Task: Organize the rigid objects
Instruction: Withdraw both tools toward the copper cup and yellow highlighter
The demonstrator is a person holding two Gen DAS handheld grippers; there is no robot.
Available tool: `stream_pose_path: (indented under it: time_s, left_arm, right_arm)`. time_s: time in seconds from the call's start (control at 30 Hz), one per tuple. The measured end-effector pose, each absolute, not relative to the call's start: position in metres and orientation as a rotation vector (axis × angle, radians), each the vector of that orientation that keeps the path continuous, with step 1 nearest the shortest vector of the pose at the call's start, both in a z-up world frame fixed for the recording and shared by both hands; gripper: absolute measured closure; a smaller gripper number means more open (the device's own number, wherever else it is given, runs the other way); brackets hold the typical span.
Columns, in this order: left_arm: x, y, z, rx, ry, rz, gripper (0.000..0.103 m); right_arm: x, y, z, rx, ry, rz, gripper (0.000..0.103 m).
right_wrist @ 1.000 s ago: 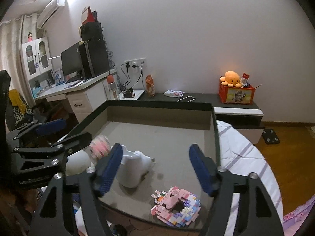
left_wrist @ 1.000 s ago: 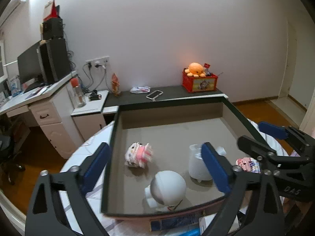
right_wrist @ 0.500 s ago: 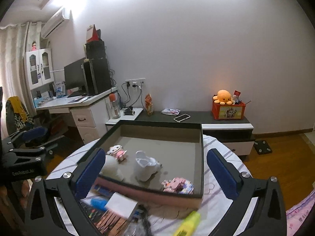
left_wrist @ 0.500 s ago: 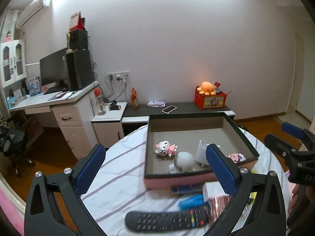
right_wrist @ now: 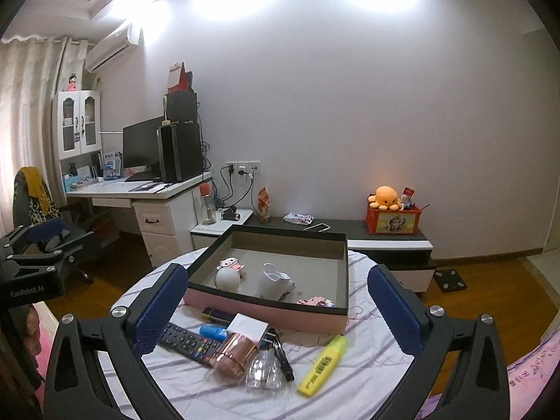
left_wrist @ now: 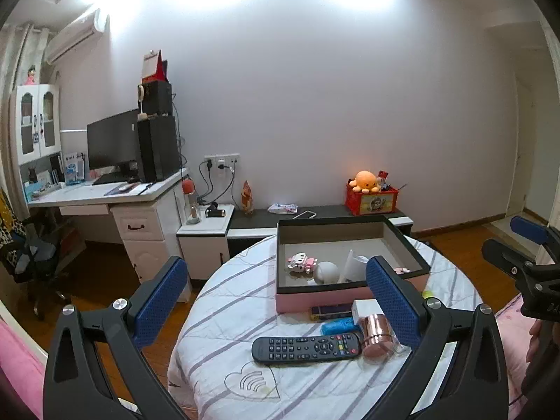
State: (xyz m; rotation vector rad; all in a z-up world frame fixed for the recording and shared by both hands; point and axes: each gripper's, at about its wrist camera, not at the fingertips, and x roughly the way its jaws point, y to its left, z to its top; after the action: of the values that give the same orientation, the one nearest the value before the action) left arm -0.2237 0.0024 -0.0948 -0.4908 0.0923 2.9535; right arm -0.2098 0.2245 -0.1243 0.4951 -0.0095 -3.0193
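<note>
Rigid objects lie in two groups on a round table [left_wrist: 224, 318] under a striped white cloth. Inside the shallow pink-sided box [right_wrist: 266, 311] sit a white round figure [right_wrist: 228, 277], a white jug-like piece [right_wrist: 273, 281], a pink block toy [right_wrist: 232, 264] behind the figure, and a second pink block toy [right_wrist: 316, 302] at the near wall. In front of the box, on the cloth, lie a black remote control [left_wrist: 306, 347], a copper-coloured cylinder [right_wrist: 233, 353] on its side, a white carton [right_wrist: 248, 326], a blue item [right_wrist: 212, 331], a clear plastic piece [right_wrist: 264, 372] and a yellow highlighter [right_wrist: 322, 364] (well to the right of the rest).

The left gripper [left_wrist: 276, 306] hangs above the near side of the table with its blue pads spread wide and nothing between them. The right gripper [right_wrist: 274, 309] likewise stands fully apart, having just finished opening, and it holds nothing. Each gripper shows at the edge of the other's view, so they hang side by side, both clear of the objects below.
</note>
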Motion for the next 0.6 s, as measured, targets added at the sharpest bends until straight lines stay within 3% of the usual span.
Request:
stream_pose_path:
  time_s: [0.6]
  left_arm:
    - [-0.203, 0.012, -0.11, -0.582, 0.168, 2.9, 0.0]
  right_arm:
    - [-0.171, 0.239, -0.131, 0.555, -0.012, -3.074, 0.0]
